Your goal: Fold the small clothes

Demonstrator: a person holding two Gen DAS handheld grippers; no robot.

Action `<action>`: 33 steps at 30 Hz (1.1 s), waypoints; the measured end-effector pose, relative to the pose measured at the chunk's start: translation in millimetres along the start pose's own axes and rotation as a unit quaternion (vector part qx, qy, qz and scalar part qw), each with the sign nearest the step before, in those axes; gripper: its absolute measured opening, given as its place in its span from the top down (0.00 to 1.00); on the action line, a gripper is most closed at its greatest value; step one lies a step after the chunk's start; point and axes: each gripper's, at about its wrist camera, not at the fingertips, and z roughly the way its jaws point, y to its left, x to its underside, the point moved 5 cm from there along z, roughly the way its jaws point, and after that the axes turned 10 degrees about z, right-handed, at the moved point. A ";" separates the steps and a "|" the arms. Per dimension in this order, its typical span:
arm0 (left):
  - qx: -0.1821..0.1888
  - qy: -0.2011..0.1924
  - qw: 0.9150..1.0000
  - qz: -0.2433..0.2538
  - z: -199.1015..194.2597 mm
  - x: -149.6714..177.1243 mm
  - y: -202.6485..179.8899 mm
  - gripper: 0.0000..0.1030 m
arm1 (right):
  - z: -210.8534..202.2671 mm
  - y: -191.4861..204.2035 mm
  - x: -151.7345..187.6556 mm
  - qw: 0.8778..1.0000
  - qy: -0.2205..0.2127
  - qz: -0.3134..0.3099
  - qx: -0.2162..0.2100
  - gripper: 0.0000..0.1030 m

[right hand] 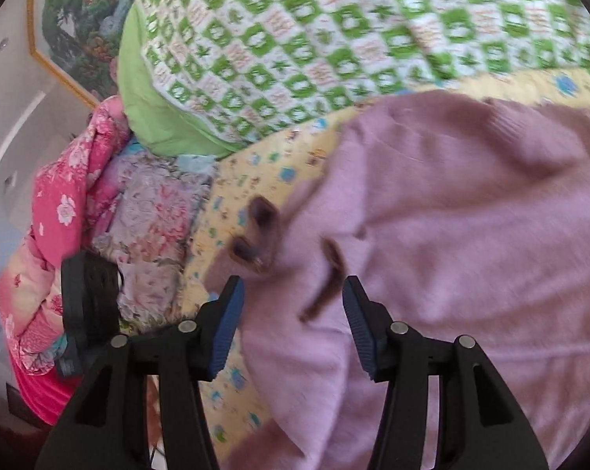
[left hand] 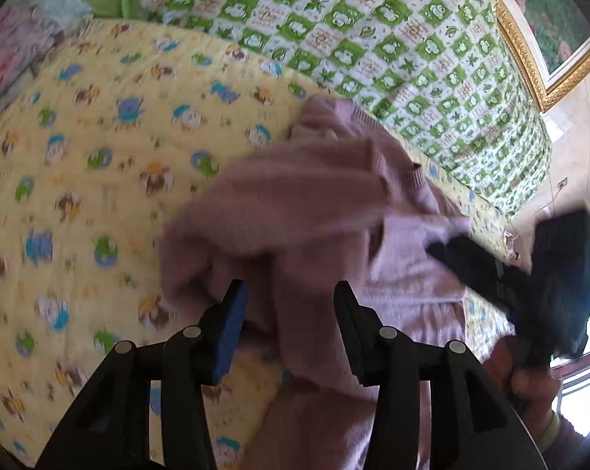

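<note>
Bedding fills the background: a yellow quilted bed cover printed with small cartoon animals (left hand: 79,180), with a green-and-white checked quilt (left hand: 373,39) heaped along its far side and a pile of pink floral bedding (right hand: 60,203) at one end. On the yellow cover lies the task's thing, a small mauve-pink knitted sweater with brown trim (left hand: 295,211), loosely rumpled and not yet flat.

Left tongs (left hand: 291,305): jaws parted about halfway, a fold of the sweater hanging between the blue pads, which do not appear to press on it. The sweater spreads away from these tongs, ahead and towards the right tongs' side.

Right tongs (right hand: 293,297): jaws likewise about half open, nothing clamped; the sweater's edge and a brown trim strip (right hand: 326,278) lie just ahead of the tips and partly between them, the bulk of the garment to the right in this view. In the left wrist view the right tongs show as a dark, blurred shape at the sweater's far side.

Both tongs stand at the garment, one on each side; neither is clearly nearer. Its long axis cannot be told from the crumpled heap.
</note>
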 end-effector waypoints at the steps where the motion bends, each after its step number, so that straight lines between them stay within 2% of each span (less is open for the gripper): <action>1: 0.003 0.002 1.000 -0.004 -1.2 7.2 0.2 0.48 | 6.9 5.4 -3.4 1.000 0.002 -0.006 -0.001 0.48; 2: 0.004 0.004 1.000 -0.009 -1.4 16.5 0.1 0.44 | 15.4 10.9 -6.6 1.000 0.007 -0.011 -0.002 0.48; 9: -0.020 0.079 0.997 -0.016 21.2 89.0 9.1 0.44 | 59.5 48.1 -15.9 0.997 0.035 -0.065 -0.003 0.47; 10: -0.016 0.087 0.996 -0.022 23.6 99.8 9.5 0.44 | 66.7 49.9 -14.6 0.996 0.042 -0.073 0.001 0.45; 12: -0.005 0.108 0.994 -0.026 27.9 118.5 6.9 0.44 | 86.7 48.9 -11.0 0.993 0.056 -0.097 0.037 0.44; 14: -0.016 0.129 0.991 -0.007 31.0 136.3 0.8 0.46 | 104.2 44.3 -6.4 0.990 0.079 -0.105 0.053 0.44; 16: -0.041 0.136 0.989 0.035 29.6 146.6 -9.2 0.47 | 119.0 37.8 -0.7 0.987 0.103 -0.106 0.067 0.44; 17: -0.053 0.145 0.987 0.054 30.1 150.4 -13.7 0.53 | 123.5 35.3 2.3 0.986 0.113 -0.103 0.062 0.46; 18: -0.067 0.153 0.983 0.076 30.7 153.9 -17.5 0.63 | 125.1 34.7 4.3 0.986 0.117 -0.101 0.056 0.61; 19: -0.078 0.158 0.980 0.096 30.6 156.5 -20.7 0.71 | 126.4 34.2 6.6 0.986 0.124 -0.097 0.048 0.84; 20: -0.068 0.161 0.979 0.101 30.1 158.9 -22.5 0.88 | 127.1 33.4 8.4 0.987 0.129 -0.091 0.043 0.91; 21: -0.052 0.165 0.980 0.097 29.9 160.8 -23.1 0.94 | 126.2 33.7 8.5 0.987 0.127 -0.089 0.042 0.93; 24: -0.030 0.159 0.982 0.101 23.2 166.0 -28.0 0.97 | 116.2 42.1 7.3 0.989 0.113 -0.096 0.025 0.94; 28: 0.002 0.126 0.987 0.099 -5.9 170.6 -38.0 0.97 | 104.0 67.1 4.0 0.989 0.100 -0.113 -0.005 0.95; 33: -0.022 0.102 0.991 0.081 -52.5 182.4 -25.7 0.97 | 97.0 108.4 -0.5 0.987 0.092 -0.126 -0.039 0.95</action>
